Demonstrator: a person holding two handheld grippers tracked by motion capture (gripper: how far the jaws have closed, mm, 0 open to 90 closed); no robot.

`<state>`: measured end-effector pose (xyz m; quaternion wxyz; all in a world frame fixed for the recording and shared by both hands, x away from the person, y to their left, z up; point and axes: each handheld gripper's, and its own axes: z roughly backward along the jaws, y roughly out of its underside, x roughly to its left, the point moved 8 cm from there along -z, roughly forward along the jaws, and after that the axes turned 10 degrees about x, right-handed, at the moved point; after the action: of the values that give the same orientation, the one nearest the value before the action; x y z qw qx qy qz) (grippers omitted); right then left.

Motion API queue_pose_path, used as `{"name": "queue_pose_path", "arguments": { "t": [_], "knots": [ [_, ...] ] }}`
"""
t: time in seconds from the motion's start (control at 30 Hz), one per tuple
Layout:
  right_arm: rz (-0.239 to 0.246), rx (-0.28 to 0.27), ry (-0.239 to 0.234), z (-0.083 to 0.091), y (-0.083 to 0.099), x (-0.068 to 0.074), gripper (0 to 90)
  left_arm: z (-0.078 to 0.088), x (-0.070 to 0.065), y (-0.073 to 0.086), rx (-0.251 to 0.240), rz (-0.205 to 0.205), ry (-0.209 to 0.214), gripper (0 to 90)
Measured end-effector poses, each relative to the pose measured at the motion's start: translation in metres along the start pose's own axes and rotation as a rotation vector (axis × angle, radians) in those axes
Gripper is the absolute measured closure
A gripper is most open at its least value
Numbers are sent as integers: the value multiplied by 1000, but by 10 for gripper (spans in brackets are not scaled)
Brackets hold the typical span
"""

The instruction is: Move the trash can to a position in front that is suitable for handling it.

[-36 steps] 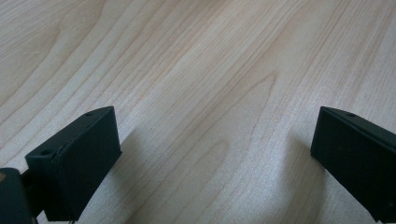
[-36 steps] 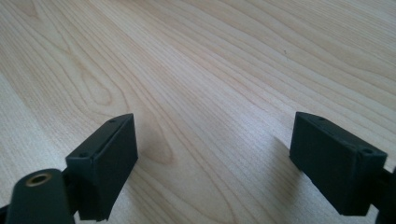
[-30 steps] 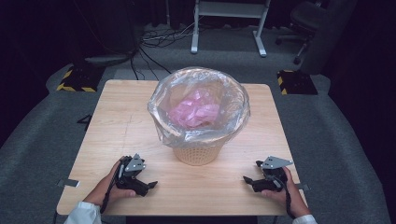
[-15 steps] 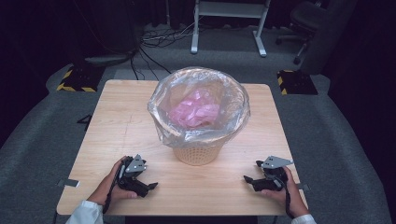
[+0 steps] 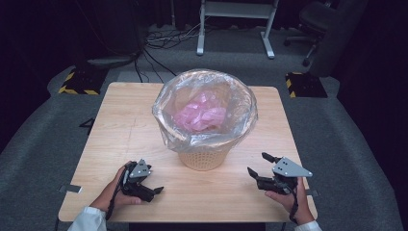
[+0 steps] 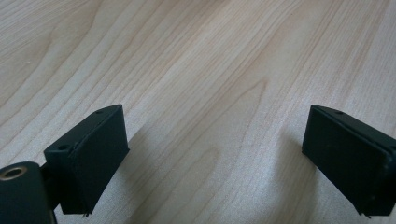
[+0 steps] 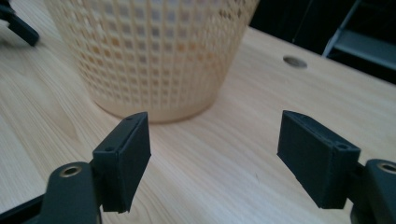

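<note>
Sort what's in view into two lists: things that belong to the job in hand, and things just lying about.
Part of the job:
- mesh basket
- clear bag lining it
- pink plastic inside the bag
- left claw, open
- right claw, open

Just lying about:
- office chair
- floor cables
- metal stand

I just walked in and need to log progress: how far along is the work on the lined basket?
Done: clear bag lines the basket, pink plastic inside. In hand: nothing; left gripper and right gripper are open and apart from it. Left: any handling of the bag.
</note>
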<state>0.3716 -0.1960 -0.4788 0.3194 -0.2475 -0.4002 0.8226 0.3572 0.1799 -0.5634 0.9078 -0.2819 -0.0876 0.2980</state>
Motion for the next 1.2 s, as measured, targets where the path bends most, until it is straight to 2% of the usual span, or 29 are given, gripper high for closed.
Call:
{"name": "queue_pose_path", "arguments": {
  "t": [0.1,0.23,0.37,0.43,0.5,0.77,0.83,0.93,1.0,1.1,1.2],
  "knots": [
    [17,-36,16,1,-10,6,247,0,0,0,0,0,0,66],
    [41,-54,55,-3,-15,9,239,0,-1,0,0,-5,5,67],
    [44,-78,80,-4,-20,11,235,0,-1,0,0,-8,7,67],
    [57,-101,110,-6,-24,12,247,0,-1,0,0,-8,7,67],
    [56,-108,113,-6,-26,13,248,0,-1,0,0,-8,7,67],
    [78,-141,159,-25,-34,13,258,0,-1,0,0,-10,8,67],
    [109,-154,184,-32,-38,14,268,0,-1,0,0,-14,3,68],
    [103,-173,177,-34,-42,15,290,0,-1,0,-2,-15,2,71],
    [103,-189,190,-35,-45,15,298,0,-1,0,-2,-12,-1,70],
    [104,-212,234,-36,-50,13,317,0,1,0,-1,-4,-13,70],
    [107,-216,235,-38,-53,14,318,0,3,-1,5,12,-13,74]
  ]
}}
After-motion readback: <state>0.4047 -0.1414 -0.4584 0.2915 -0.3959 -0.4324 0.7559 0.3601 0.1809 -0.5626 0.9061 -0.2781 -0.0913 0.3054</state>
